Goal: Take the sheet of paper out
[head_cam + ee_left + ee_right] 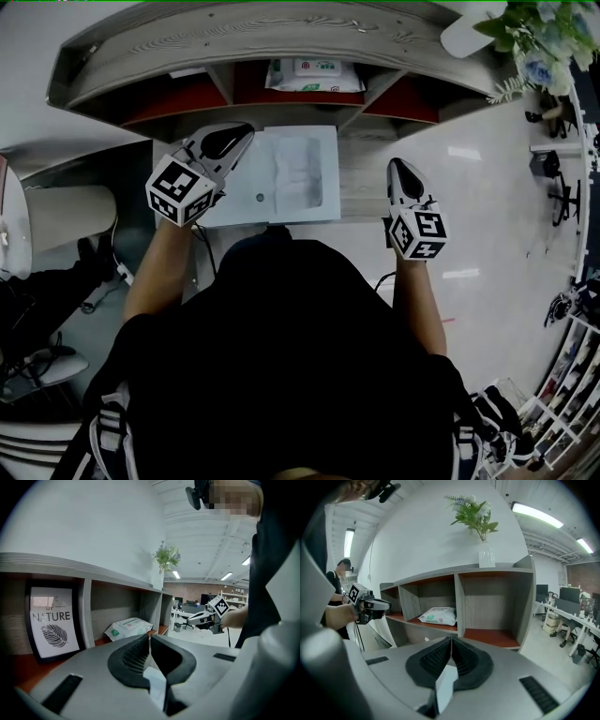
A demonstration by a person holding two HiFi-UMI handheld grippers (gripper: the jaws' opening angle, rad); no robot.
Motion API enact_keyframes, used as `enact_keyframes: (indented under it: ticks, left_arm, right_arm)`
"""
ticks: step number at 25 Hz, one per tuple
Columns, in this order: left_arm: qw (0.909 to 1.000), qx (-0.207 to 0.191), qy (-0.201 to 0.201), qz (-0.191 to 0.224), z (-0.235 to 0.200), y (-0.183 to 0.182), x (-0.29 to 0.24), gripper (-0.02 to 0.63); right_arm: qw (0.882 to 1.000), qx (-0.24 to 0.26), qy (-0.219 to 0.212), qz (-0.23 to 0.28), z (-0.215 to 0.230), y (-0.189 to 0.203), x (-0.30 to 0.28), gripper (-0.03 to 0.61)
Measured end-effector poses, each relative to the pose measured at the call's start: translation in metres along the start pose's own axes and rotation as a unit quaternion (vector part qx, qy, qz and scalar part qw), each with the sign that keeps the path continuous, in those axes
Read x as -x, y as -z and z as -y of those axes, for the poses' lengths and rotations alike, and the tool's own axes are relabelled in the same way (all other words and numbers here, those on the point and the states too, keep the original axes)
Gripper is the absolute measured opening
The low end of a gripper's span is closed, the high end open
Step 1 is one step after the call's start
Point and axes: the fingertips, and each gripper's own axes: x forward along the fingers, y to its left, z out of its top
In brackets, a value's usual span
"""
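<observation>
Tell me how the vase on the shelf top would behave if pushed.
The vase looks narrow, with a spreading sprig above it, so it would probably tip rather than slide. It appears to be clear glass, so likely fragile and slippery.

We are seeing a grey shelf unit [487,571] standing against a white wall [417,536]; strip lights [536,515] are glowing at two o'clock.

The sheet of paper [298,173] lies flat in the upper middle of the head view. It is a whitish, slightly wrinkled rectangle inside what looks like a pale translucent sleeve [244,183]. The sleeve rests square on the desk [361,178], just below the shelf [281,42], with a small dark dot near its lower edge.
</observation>
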Motion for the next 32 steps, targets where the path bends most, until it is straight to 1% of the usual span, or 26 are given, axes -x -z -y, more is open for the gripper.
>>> enact_keyframes:
  ticks: [5, 8, 12, 25, 32]
  left_arm:
    - [0.9999, 0.007, 0.009, 0.005, -0.018, 0.002, 0.0, 0.031]
    - [0.9998, 0.008, 0.016, 0.001, -0.025, 0.007, -0.001, 0.031]
    - [0.9998, 0.012, 0.018, 0.001, -0.034, 0.01, 0.001, 0.031]
    - [0.9998, 0.021, 0.004, -0.006, -0.063, 0.023, 0.02, 0.031]
    - [0.9996, 0.025, -0.008, -0.007, -0.062, 0.026, 0.03, 0.031]
  right_arm:
    - [1.0, 0.006, -0.003, -0.006, -0.013, -0.009, -0.021, 0.017]
    - [1.0, 0.009, -0.007, -0.008, -0.021, -0.014, -0.032, 0.017]
    - [1.0, 0.011, -0.012, -0.011, -0.03, -0.017, -0.046, 0.017]
    - [0.999, 0.028, -0.039, -0.017, -0.059, -0.03, -0.081, 0.017]
    - [0.998, 0.032, -0.05, -0.016, -0.066, -0.03, -0.082, 0.017]
